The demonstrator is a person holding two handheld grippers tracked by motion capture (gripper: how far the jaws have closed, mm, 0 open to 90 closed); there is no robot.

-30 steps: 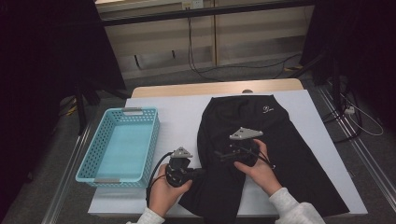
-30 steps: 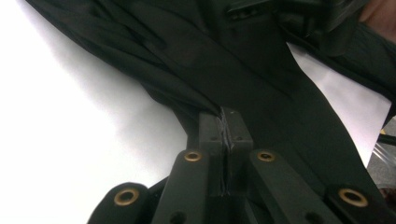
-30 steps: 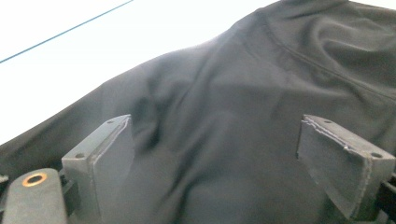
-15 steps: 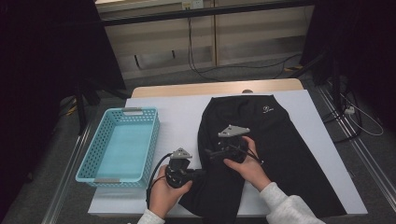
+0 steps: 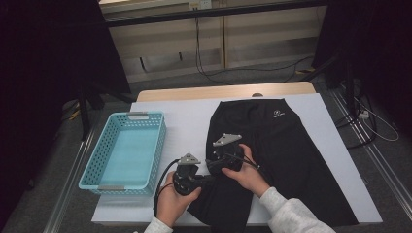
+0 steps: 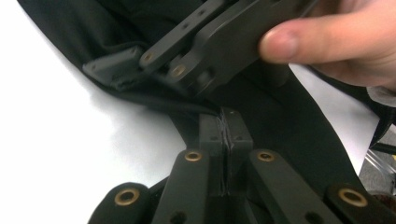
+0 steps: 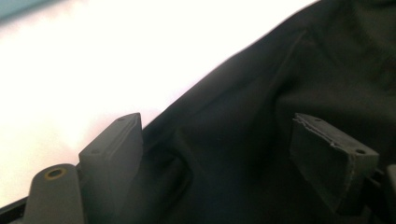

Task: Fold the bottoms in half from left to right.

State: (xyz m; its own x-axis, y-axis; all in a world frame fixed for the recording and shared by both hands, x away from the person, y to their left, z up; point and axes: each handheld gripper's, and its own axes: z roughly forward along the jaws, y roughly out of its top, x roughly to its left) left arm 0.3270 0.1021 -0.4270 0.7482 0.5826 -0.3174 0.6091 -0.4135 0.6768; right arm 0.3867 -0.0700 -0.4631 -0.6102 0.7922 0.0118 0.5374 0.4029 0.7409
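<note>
Folding a pair of black trousers [image 5: 272,155] looks like the work in hand, and it seems to be at the grasping stage. The trousers lie flat on a white surface [image 5: 184,121], waistband at the far end, legs running toward the person. The left gripper [image 6: 225,135] is clenched on the near left edge of the cloth, its pads pressed together with a thin fold of fabric between them. The right gripper [image 7: 229,154] hovers just beyond it over the same left edge; its jaws have just been closing a little, yet they stand wide apart, with black cloth lying under and between them and neither pad pressing on it. In the high view the two grippers sit close together at the trousers' left side. A light blue basket [image 5: 145,126] stands to the left on the surface, apart from the garment. The next move probably calls for the right gripper to settle onto the edge and pinch it, so both hands can lift the cloth together.
</note>
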